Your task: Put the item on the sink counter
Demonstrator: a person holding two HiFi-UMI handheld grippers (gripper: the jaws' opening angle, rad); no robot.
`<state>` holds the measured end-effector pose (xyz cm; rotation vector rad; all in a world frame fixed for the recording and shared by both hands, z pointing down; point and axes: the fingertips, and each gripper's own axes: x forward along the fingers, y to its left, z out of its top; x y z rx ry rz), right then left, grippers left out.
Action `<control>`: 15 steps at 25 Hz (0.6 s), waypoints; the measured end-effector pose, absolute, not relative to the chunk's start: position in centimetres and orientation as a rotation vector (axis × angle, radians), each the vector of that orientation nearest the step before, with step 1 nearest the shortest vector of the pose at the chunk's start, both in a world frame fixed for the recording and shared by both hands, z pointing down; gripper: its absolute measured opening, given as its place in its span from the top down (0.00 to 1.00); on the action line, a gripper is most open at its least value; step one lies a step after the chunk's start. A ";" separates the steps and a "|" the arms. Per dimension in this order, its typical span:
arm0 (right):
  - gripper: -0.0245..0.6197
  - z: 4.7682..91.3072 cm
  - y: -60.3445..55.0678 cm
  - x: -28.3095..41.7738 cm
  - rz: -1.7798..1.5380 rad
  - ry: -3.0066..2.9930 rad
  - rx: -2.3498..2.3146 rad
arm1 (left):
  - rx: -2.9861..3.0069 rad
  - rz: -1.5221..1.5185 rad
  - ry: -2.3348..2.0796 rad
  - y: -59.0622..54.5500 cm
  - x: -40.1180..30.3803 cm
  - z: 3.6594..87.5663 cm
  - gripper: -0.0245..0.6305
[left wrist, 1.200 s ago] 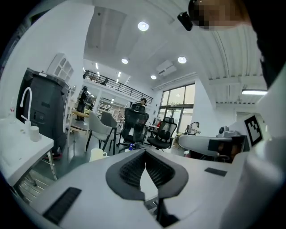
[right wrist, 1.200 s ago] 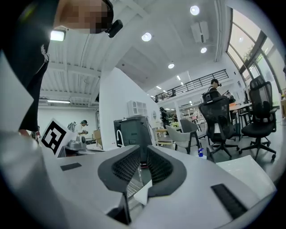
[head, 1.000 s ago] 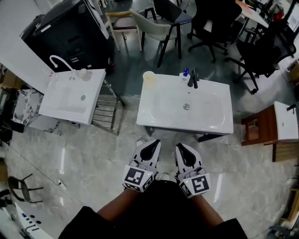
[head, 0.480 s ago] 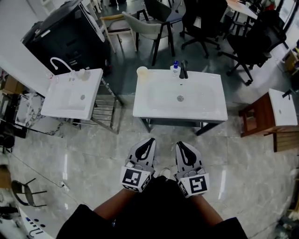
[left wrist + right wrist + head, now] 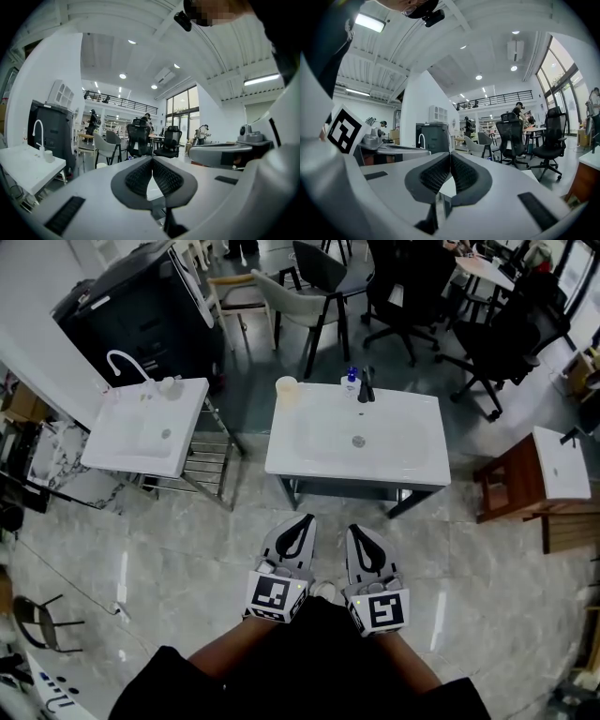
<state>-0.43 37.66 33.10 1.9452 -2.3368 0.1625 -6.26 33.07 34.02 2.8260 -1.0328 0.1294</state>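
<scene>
The white sink counter (image 5: pixel 422 470) sits mid-frame, straight above both grippers, its long side running left to right. My left gripper (image 5: pixel 304 521) and right gripper (image 5: pixel 356 531) point up at its near edge, well apart from it and about equally near, each with jaws pressed together on nothing (so no item in hand, and I can't tell which is meant). A pale cup (image 5: pixel 286 387) and blue-capped bottle (image 5: pixel 352 379) stand on its far edge.

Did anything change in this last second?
The nearer sink now sits slightly farther from both grippers in the head view, as if the person drew back. Nothing grasped or released. The left gripper and right gripper stay shut, empty, side by side; cup and bottle on the sink unmoved.
</scene>
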 end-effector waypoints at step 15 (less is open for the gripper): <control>0.91 34.1 36.8 1.0 0.181 -2.245 1.991 | 2.800 0.139 -1.033 33.1 -5.9 35.0 0.94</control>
